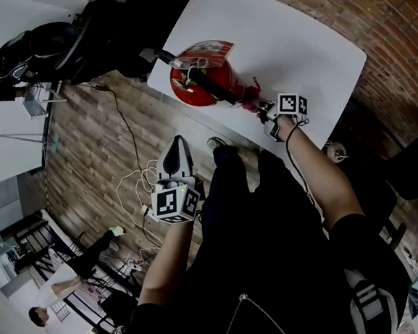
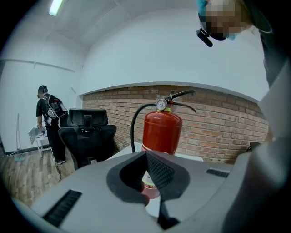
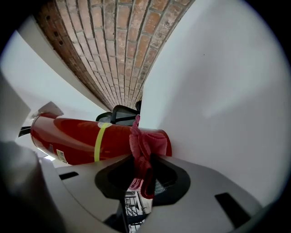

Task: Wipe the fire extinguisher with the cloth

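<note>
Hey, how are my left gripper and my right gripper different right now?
The right gripper has its fingers shut on the cloth; the left gripper has its fingers together on nothing. The right gripper holds the cloth against the bottom end of the fire extinguisher on the table; the left gripper hangs off the table, over the floor. Both carry a marker cube.

The right gripper [image 1: 264, 111] holds a pink cloth [image 1: 250, 102] against the fire extinguisher [image 1: 203, 79] on the white table [image 1: 300, 42].

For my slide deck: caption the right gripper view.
Right gripper shut on a pink cloth at the red extinguisher base, on the white table.
</note>
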Demonstrator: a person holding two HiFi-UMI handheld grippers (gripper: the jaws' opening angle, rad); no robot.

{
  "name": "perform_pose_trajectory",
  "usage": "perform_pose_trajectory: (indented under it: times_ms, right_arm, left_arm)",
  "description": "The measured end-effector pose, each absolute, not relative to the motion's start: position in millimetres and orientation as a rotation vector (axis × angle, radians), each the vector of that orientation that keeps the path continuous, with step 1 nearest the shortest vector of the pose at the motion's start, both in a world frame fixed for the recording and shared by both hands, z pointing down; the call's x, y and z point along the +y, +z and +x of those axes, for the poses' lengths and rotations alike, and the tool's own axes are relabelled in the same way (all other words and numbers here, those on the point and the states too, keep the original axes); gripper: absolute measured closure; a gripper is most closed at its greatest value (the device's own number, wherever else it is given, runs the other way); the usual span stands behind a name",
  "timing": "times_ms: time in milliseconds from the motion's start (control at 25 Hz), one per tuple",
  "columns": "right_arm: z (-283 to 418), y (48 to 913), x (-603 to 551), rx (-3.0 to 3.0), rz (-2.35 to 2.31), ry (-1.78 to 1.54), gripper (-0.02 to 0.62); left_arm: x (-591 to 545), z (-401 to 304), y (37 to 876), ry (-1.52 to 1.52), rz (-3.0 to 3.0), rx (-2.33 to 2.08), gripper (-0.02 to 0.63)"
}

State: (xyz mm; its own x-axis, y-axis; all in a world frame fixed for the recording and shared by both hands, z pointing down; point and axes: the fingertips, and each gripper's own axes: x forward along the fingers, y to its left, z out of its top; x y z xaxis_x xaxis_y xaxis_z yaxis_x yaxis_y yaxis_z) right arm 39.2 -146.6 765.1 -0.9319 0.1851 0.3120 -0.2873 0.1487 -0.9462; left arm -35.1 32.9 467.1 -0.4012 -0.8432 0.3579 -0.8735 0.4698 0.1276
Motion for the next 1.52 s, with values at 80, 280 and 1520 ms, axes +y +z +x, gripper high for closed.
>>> perform_pose_trajectory:
  times_ms: [80, 280, 1520]
  right_arm:
    - [39.4, 756.0, -148.0, -2.092, 0.082, 1.846, 0.494]
    - [40.1, 736.2, -149.2, -2.105, 0.053, 1.867, 0.494]
    - [41.3, 642.6, -151.6, -2.192, -0.052, 1.933, 0.494]
  left_arm:
    - [29.5, -35.4, 465.1, 0.112, 1.453, -2.350, 0.577]
    - [24.2, -32.9, 459.5, 0.116, 1.477, -2.349, 0.575]
    - [-2.4, -28.4, 453.6, 0.128, 1.515, -2.332, 0.577]
